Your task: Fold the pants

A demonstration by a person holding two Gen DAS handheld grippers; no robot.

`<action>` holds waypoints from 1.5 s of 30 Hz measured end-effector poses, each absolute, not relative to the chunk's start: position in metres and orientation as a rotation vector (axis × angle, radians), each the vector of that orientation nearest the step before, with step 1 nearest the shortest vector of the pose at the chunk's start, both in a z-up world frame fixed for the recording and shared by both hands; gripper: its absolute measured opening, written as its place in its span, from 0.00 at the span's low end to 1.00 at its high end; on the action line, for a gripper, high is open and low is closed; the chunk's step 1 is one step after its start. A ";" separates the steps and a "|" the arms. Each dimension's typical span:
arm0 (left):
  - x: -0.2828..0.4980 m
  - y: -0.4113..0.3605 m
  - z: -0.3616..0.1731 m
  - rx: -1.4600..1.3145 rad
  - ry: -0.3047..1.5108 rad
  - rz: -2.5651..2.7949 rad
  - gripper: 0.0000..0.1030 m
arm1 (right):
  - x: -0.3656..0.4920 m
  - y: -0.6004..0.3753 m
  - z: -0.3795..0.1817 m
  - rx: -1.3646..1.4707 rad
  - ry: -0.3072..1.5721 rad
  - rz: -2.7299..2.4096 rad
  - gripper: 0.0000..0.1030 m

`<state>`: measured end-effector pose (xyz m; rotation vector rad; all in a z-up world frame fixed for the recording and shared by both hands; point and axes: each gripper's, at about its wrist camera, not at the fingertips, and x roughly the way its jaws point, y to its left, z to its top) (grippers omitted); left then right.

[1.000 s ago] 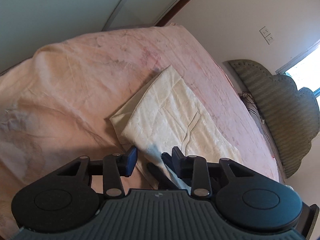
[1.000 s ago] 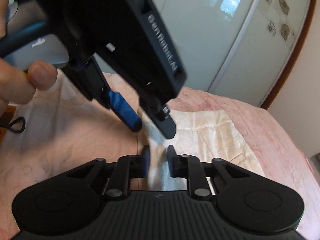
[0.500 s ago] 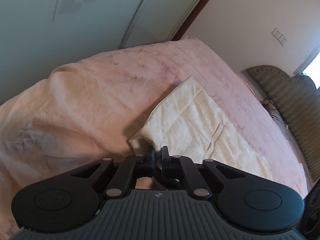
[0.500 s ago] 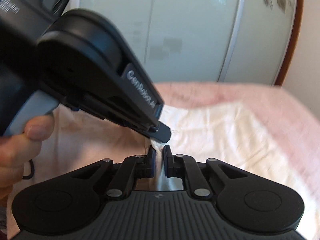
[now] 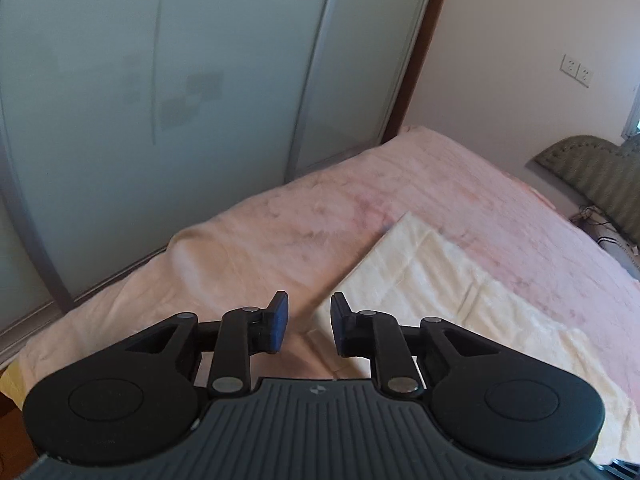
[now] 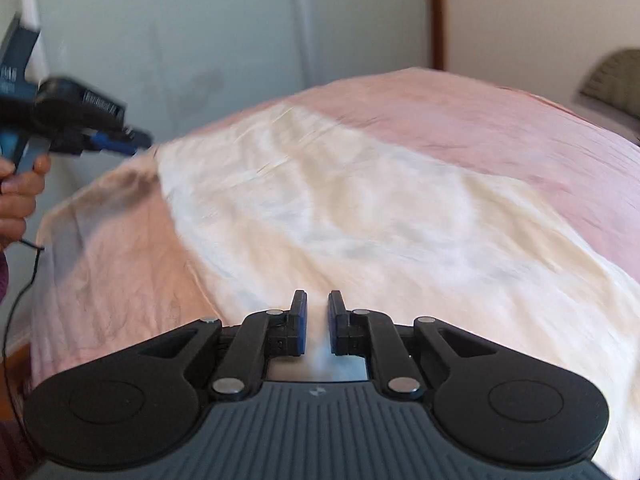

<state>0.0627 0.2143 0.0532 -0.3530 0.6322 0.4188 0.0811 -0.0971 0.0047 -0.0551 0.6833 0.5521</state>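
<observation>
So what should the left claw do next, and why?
Probably dip toward the cream pants and pinch their near corner: the left claw has empty jaws that have just been opening, and the pants lie flat on the pink bed right ahead.

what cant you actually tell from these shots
- Right wrist view: whether the right gripper pinches the pants; motion blur smears the gap.
- Left wrist view: the pants' full length, cut off at the right edge.
- Right wrist view: seams and fold lines, lost to blur.

R claw [image 6: 317, 322] nipping cream pants [image 6: 360, 208], pink bed [image 6: 500, 120]
</observation>
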 end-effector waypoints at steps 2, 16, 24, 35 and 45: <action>0.071 0.196 0.064 -0.329 0.647 0.342 0.28 | 0.057 -0.133 0.017 0.015 0.621 0.506 0.11; 0.116 -0.097 0.013 0.145 0.828 -0.419 0.51 | -0.061 -0.410 -0.012 0.167 0.651 -0.337 0.58; 0.099 -0.177 -0.020 0.299 0.811 -0.570 0.54 | -0.115 -0.424 -0.006 0.343 0.575 -0.296 0.59; 0.099 -0.223 -0.035 0.347 0.805 -0.633 0.62 | -0.144 -0.444 -0.025 0.549 0.550 -0.385 0.61; 0.120 -0.230 -0.035 0.233 0.852 -0.629 0.63 | -0.139 -0.495 -0.051 0.916 0.258 -0.385 0.58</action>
